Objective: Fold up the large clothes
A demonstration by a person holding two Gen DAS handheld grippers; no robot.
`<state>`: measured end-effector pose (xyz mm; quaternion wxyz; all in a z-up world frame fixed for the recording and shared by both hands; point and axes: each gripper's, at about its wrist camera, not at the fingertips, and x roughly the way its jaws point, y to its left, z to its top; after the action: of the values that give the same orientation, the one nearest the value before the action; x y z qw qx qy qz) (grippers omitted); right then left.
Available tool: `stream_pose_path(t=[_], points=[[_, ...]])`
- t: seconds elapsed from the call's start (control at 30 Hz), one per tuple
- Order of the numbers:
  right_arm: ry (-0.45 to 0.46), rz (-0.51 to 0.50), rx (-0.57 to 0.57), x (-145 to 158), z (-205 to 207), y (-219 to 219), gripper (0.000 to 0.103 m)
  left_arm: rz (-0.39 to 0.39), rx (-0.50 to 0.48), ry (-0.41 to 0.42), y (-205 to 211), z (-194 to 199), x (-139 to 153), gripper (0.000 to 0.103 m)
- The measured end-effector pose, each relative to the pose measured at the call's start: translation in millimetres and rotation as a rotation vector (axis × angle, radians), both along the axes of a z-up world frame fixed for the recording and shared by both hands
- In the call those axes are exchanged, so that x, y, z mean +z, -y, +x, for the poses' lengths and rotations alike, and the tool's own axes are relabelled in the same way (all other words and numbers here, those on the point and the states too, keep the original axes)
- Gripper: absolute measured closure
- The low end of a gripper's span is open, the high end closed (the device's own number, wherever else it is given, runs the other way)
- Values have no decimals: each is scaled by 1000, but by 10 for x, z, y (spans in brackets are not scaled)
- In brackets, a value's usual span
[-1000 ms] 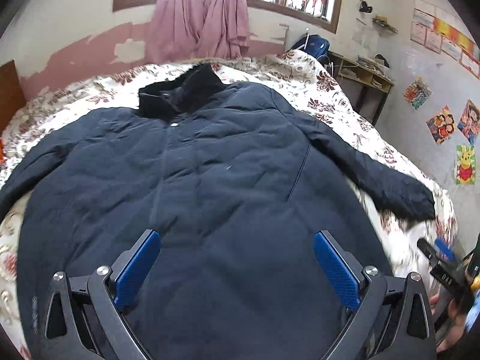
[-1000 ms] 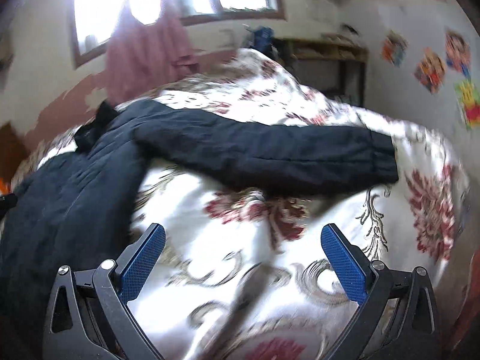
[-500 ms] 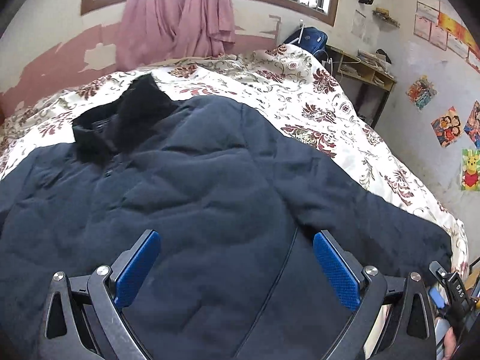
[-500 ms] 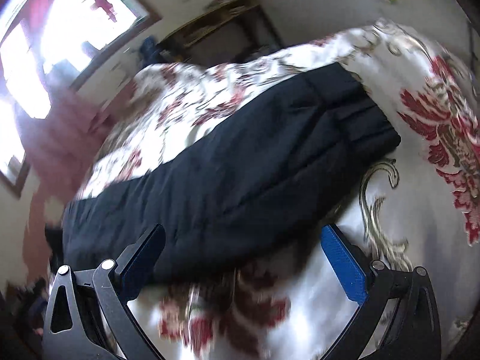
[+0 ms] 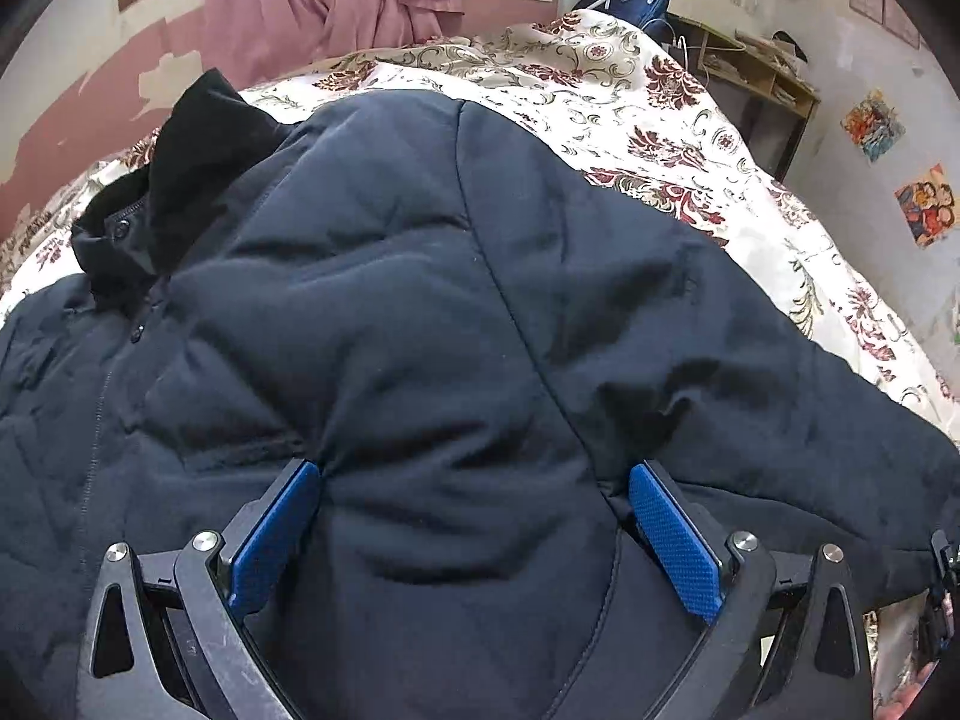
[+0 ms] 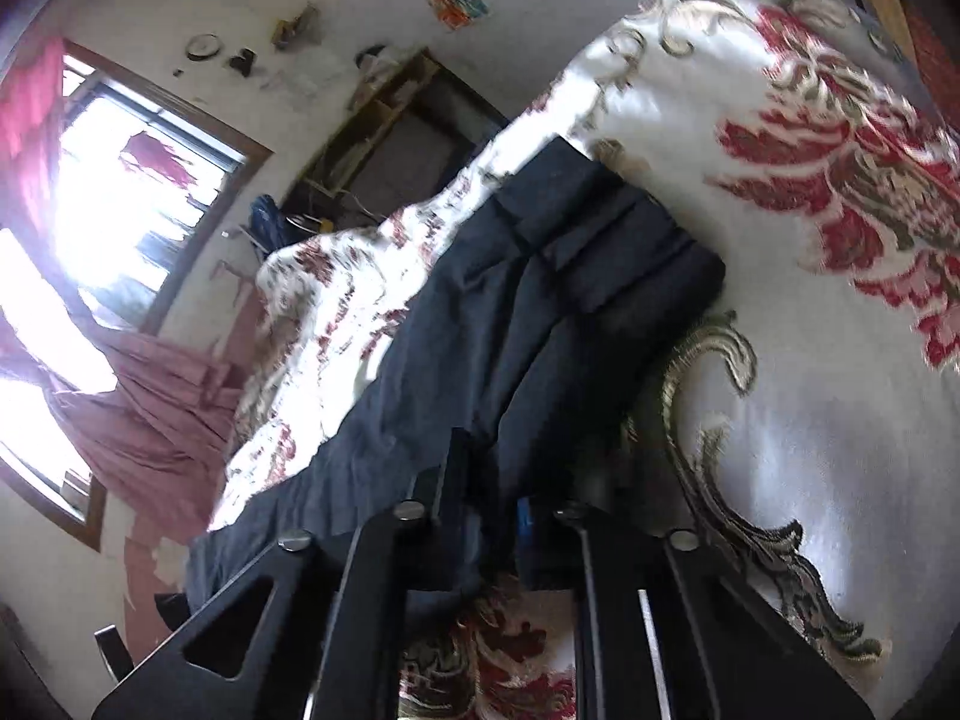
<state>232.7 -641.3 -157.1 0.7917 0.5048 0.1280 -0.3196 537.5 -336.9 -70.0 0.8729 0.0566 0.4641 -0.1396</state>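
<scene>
Your view, upper left: wood-framed window (image 6: 114, 192) glaring white | pink curtain (image 5: 324, 0) hanging below it | peeling pink-and-white wall (image 5: 78, 114) | upper right: wooden shelf desk (image 5: 756, 72), cartoon posters (image 5: 873, 126) | centre: floral white-and-red bedspread (image 5: 630, 102).

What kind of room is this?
Most likely a bedroom in someone's home. A dark navy coat lies spread on a bed with a floral bedspread, pink curtains hang by the window, and cartoon posters are stuck on the wall.
</scene>
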Motion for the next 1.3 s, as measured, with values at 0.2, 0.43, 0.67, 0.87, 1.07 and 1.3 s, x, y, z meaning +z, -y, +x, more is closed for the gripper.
stream_pose_path(t=[0.2, 0.43, 0.67, 0.87, 1.07, 1.3], points=[[70, -162, 71, 287, 72, -61, 97, -136, 8, -32, -439, -146, 225, 0], [109, -488, 234, 1236, 407, -629, 97, -149, 23, -37, -1154, -497, 321, 0], [136, -785, 612, 2217, 922, -1709, 97, -154, 99, 4, -2176, -860, 480, 0], [69, -968, 967, 2388, 1353, -3008, 97, -180, 224, 54, -3298, -1253, 458, 0], [-86, -993, 1236, 2022, 1572, -4036, 97, -317, 294, 53, -4040, -1512, 349, 0], [-390, -892, 1457, 1295, 1739, -4453, 94, -517, 238, 28, -4166, -1585, 173, 0]])
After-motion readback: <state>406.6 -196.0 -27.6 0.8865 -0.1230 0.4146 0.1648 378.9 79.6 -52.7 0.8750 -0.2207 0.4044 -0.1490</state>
